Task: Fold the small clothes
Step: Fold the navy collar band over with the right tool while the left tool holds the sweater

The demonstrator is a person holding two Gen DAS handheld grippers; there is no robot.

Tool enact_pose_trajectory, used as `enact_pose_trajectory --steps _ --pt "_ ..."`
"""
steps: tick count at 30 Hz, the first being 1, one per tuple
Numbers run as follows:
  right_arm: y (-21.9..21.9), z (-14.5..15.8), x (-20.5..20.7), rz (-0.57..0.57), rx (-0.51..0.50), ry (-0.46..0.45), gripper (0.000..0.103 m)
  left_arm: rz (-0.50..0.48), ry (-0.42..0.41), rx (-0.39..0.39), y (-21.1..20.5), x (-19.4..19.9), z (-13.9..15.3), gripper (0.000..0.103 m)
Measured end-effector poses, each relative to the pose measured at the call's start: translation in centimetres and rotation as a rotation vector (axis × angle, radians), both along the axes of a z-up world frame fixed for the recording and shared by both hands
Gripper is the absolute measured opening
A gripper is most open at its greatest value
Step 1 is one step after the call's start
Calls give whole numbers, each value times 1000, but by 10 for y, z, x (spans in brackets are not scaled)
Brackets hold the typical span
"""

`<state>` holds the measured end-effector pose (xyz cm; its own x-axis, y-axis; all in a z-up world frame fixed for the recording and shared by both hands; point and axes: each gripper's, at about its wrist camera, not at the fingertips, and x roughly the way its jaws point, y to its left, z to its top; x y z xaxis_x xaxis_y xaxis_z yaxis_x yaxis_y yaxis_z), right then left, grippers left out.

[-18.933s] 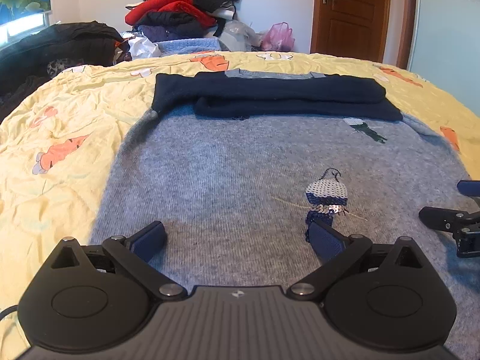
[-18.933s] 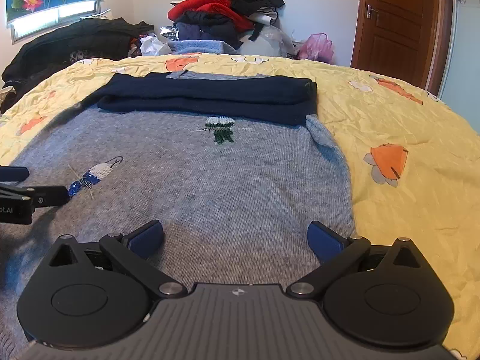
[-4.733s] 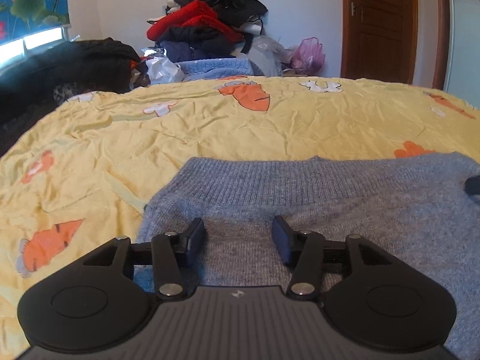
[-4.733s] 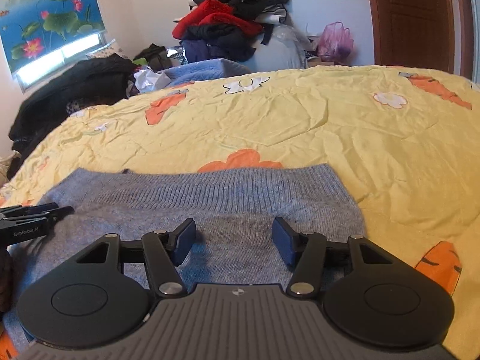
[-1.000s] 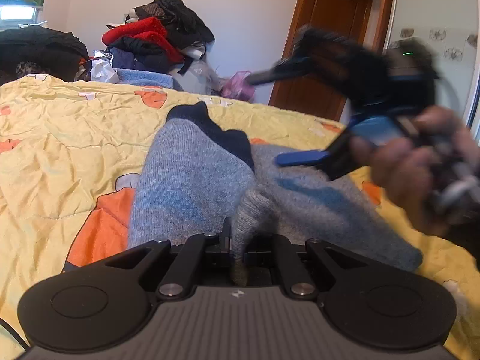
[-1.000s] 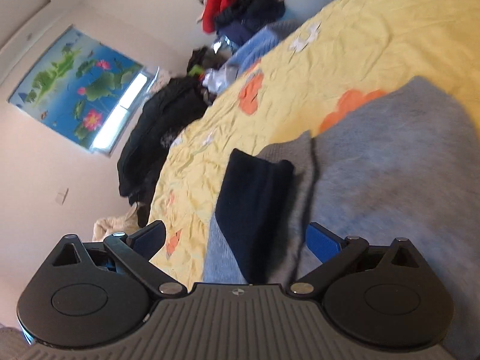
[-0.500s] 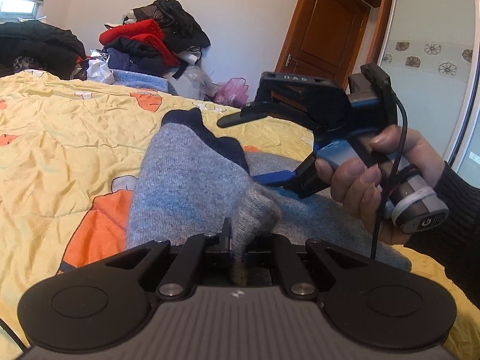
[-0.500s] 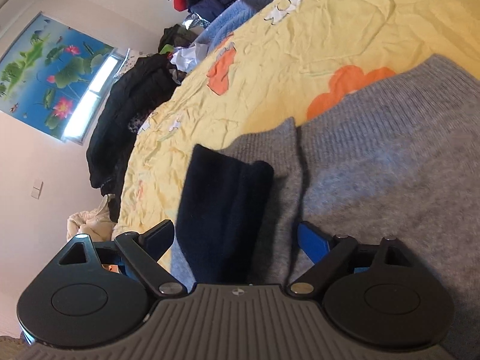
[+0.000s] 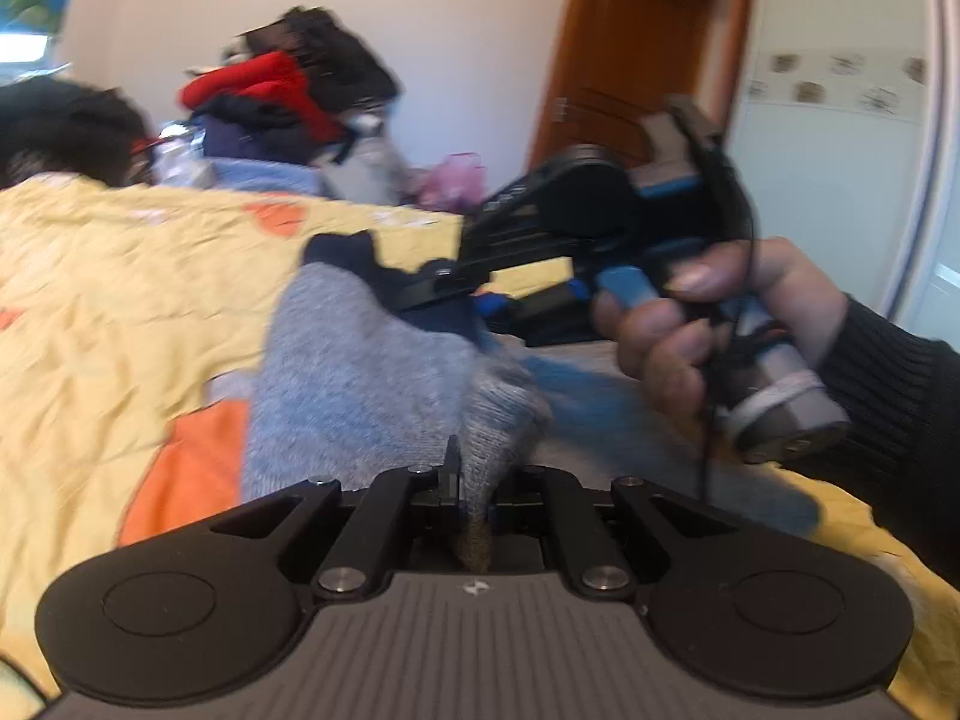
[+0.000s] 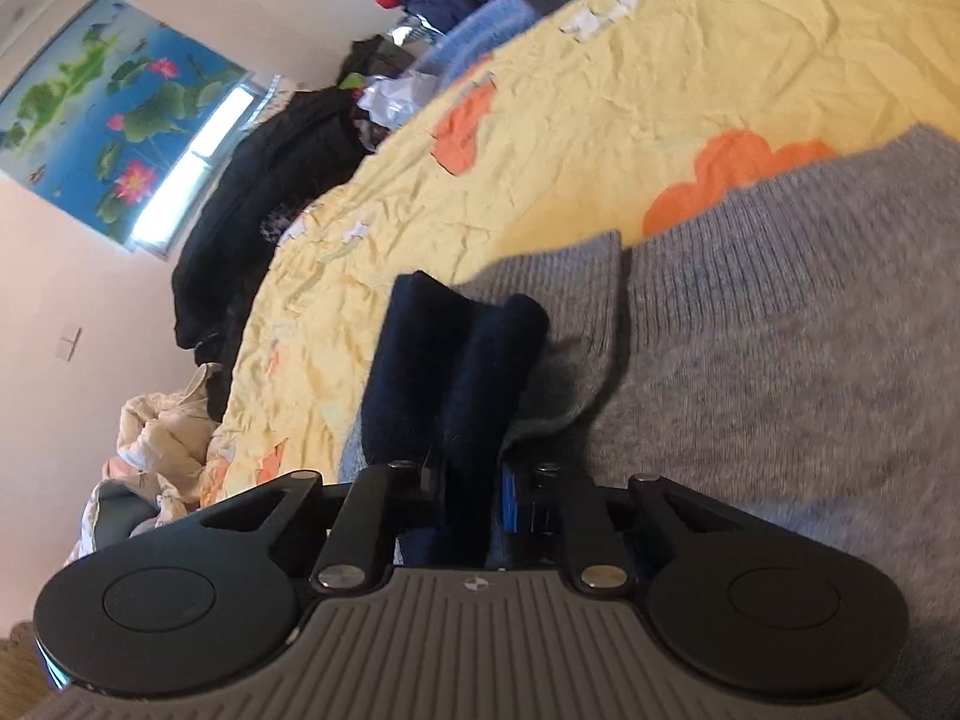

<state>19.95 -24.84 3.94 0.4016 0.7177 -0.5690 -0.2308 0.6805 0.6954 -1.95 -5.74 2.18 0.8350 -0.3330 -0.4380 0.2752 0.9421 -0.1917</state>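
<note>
A grey knit sweater point(image 9: 348, 372) with navy sleeves lies part-folded on the yellow bedspread point(image 9: 120, 300). My left gripper point(image 9: 474, 492) is shut on a raised fold of its grey edge. My right gripper point(image 10: 474, 492) is shut on the bunched navy sleeve point(image 10: 456, 360), with the grey body point(image 10: 780, 360) to its right. In the left wrist view the right gripper point(image 9: 456, 288) sits over the sweater's far navy part, held by a hand point(image 9: 720, 324).
A pile of red, black and blue clothes point(image 9: 288, 102) stands behind the bed. A wooden door point(image 9: 630, 60) is at the back right. Dark clothes point(image 10: 270, 192) and a cream bundle point(image 10: 156, 444) lie off the bed's left side.
My right gripper has closed on the navy sleeve; half a second ago its jaws stood open around it. My left gripper keeps its hold on the grey fold.
</note>
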Motion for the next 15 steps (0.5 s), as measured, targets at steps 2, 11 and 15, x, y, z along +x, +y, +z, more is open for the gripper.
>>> enact_pose_trajectory --steps 2,11,15 --pt "-11 12 -2 16 -24 -49 23 -57 -19 3 -15 1 8 6" --pt "-119 35 -13 -73 -145 -128 20 -261 59 -62 -84 22 0 6" --pt "-151 13 -20 -139 -150 -93 19 -314 87 -32 -107 28 -8 6"
